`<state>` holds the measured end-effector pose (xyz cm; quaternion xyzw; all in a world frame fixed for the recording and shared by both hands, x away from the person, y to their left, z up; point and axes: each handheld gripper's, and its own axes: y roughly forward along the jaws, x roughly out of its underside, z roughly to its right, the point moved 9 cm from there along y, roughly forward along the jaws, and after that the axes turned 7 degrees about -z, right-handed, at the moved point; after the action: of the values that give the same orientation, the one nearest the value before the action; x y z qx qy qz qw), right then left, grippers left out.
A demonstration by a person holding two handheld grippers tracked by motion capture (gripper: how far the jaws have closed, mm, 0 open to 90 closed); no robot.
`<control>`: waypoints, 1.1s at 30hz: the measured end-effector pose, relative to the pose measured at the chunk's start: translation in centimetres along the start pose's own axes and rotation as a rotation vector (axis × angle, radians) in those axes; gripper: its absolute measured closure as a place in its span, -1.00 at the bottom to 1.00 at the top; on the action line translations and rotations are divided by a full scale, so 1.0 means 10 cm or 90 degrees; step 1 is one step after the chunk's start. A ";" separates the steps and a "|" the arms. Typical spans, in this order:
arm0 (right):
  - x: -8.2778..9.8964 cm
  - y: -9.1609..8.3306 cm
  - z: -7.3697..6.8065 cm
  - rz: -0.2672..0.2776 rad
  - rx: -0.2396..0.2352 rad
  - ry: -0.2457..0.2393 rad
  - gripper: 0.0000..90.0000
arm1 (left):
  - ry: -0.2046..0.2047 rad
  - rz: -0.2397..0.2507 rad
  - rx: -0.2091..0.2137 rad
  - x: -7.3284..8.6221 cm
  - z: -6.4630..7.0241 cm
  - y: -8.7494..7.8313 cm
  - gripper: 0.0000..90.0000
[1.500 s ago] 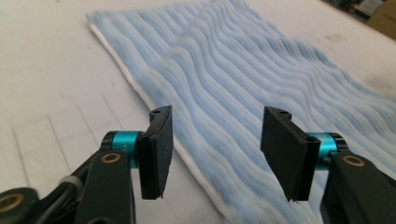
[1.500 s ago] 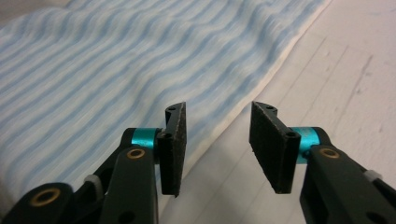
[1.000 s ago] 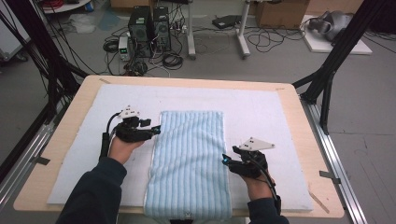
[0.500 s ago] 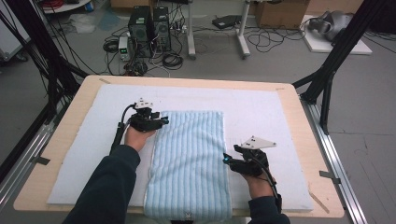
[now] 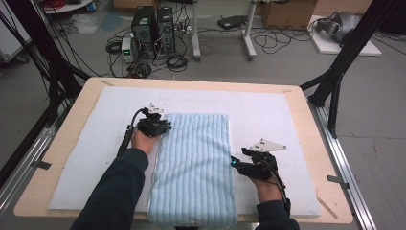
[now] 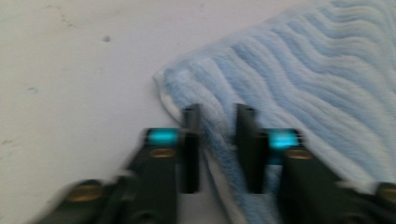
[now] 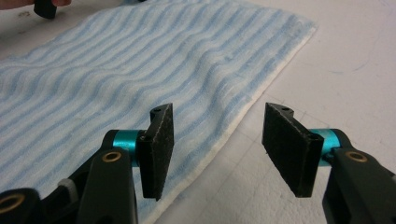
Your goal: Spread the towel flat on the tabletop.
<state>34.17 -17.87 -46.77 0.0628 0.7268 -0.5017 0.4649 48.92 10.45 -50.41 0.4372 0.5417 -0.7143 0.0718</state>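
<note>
1. A light blue striped towel lies flat along the middle of the tabletop on a white mat; its near end hangs a little over the edge closest to you.
2. Your left claw sits at the towel's far left corner. Its jaws have just been closing and now pinch the hem there.
3. Your right claw waits with its jaws apart, straddling the towel's right edge without pressing on it.
4. To fold cleanly, probably slide the right claw up to the far right corner, and clamp the hem there before lifting.
5. Raise both corners together and level, so the cloth does not twist or drag.
</note>
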 end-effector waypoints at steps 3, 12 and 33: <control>0.00 0.02 0.00 -0.002 -0.003 0.004 -0.05 | 0.015 0.004 -0.030 -0.01 -0.01 0.02 0.93; -0.21 0.27 0.16 -0.004 0.019 0.022 -0.05 | -0.036 0.036 -0.079 -0.06 -0.16 0.02 0.13; -0.63 1.17 0.76 -0.113 0.098 0.054 0.92 | -0.088 0.061 0.009 -0.03 -0.11 -0.31 -0.24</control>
<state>48.89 -15.81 -50.50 0.0550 0.7078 -0.5923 0.3810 47.94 12.52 -48.08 0.4130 0.5089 -0.7421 0.1404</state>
